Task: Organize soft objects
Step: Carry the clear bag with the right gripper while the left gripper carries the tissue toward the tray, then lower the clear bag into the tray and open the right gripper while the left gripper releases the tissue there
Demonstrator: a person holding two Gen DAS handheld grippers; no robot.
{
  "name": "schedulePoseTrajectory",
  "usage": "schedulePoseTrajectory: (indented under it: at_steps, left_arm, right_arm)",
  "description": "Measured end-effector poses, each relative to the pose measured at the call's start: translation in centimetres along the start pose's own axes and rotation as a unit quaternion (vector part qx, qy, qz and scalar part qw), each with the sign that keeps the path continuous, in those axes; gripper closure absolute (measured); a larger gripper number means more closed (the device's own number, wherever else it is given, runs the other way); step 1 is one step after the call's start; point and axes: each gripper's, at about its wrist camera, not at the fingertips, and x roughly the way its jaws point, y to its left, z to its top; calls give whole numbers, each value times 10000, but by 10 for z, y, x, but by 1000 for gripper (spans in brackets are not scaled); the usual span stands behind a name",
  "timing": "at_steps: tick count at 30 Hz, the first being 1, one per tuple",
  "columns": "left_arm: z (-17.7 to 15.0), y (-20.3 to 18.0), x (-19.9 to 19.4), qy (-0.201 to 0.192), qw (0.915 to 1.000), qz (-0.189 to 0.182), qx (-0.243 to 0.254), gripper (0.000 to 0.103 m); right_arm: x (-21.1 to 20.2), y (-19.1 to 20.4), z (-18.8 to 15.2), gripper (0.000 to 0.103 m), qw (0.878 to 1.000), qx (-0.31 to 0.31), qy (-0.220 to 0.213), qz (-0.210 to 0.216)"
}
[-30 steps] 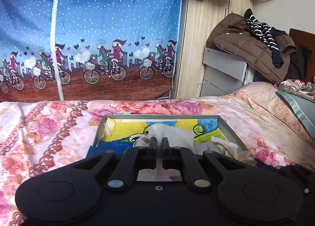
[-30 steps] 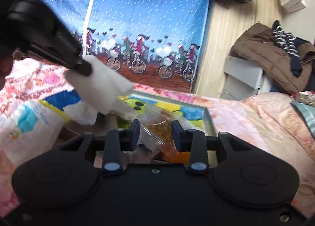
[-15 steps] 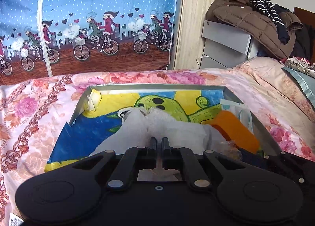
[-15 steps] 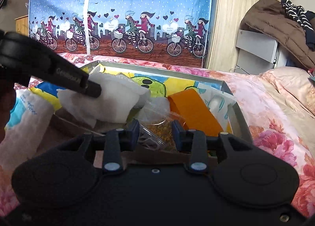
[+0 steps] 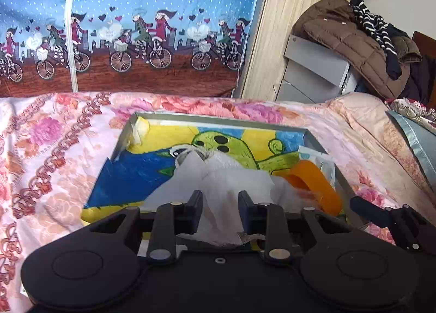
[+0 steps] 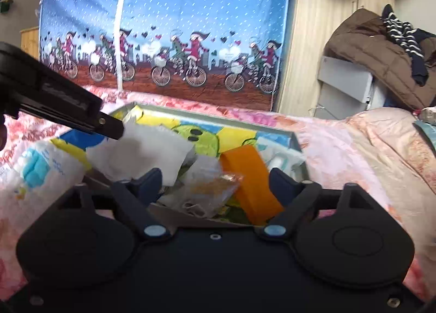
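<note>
- The left gripper has just been opening its jaws; the white tissue lies loose between them, in the tray.
- The right gripper has just opened wide, and the clear bag sits between its jaws in the tray, beside an orange thing.

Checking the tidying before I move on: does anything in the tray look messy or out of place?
The white tissue lies crumpled in the tray, draped partly over the orange item.
</note>
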Motion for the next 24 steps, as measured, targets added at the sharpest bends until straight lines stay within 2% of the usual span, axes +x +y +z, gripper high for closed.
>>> schedulePoseTrajectory:
  at_steps: [2, 5, 8, 10, 13, 18, 24]
  left_arm:
    - [2, 0, -15, -126, 9999, 38, 0, 60]
    - [2, -2, -40, -416, 9990, 135, 129, 48]
    - [0, -2, -72, -714, 9971, 193, 189, 37]
    - [-3, 0, -94, -900, 9957, 192, 110, 27]
    - [-9, 6, -128, -1202, 9925, 217, -3, 18]
    - [-21, 15, -181, -1631, 9857, 420, 3, 9]
    - [-42, 24, -230, -1892, 9783, 832, 125, 1]
  right_arm:
    - [-13, -4, 4, 9, 9999, 89, -110, -33]
    - [-33, -8, 9, 1, 9992, 162, -365, -40]
    - [-57, -7, 17, 1, 9976, 69, -680, 90]
    - [-72, -3, 20, 1, 9962, 16, -864, 140]
    - [-91, 5, 22, 0, 9941, 5, -1064, 209]
    - [-128, 18, 14, 0, 9928, 139, -1181, 150]
    - [-172, 8, 2, 0, 9887, 946, -1140, 224]
